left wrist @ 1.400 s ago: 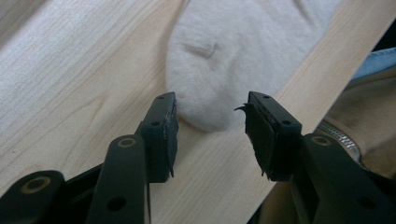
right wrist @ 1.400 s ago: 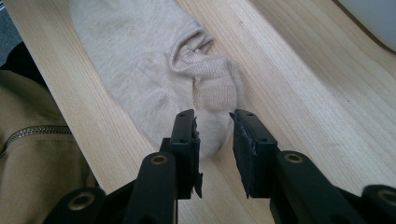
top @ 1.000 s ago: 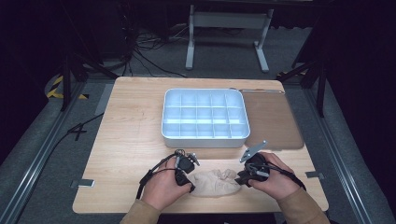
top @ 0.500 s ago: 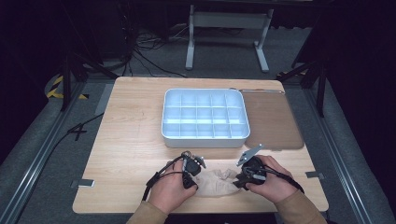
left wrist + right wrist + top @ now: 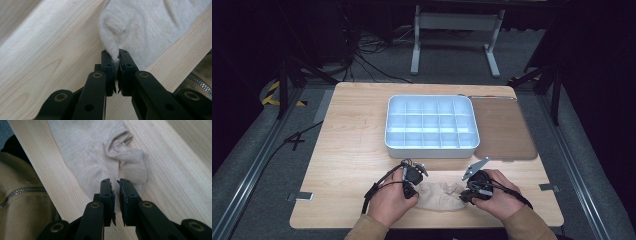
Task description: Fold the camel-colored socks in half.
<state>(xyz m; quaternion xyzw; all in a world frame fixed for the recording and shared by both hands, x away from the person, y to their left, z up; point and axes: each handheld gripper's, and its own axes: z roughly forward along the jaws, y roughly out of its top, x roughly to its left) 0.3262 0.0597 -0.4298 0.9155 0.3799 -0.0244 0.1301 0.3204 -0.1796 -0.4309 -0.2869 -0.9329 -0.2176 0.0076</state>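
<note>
Here the beige sock (image 5: 440, 196) lies at the lower middle of the high view, near the table's (image 5: 347, 150) front edge, its long axis running left to right between the two hands. The left gripper (image 5: 115, 56) is clamped on a pinch of the sock's fabric; the right gripper (image 5: 114, 185) sits at the sock's other end with its jaws nearly together, though whether cloth is caught between them I cannot tell (the gap looks thin). The white compartment tray (image 5: 431, 125) stands well apart, toward the upper middle. Compared with a second ago, both hands have drawn closer together, bunching the sock between them.
</note>
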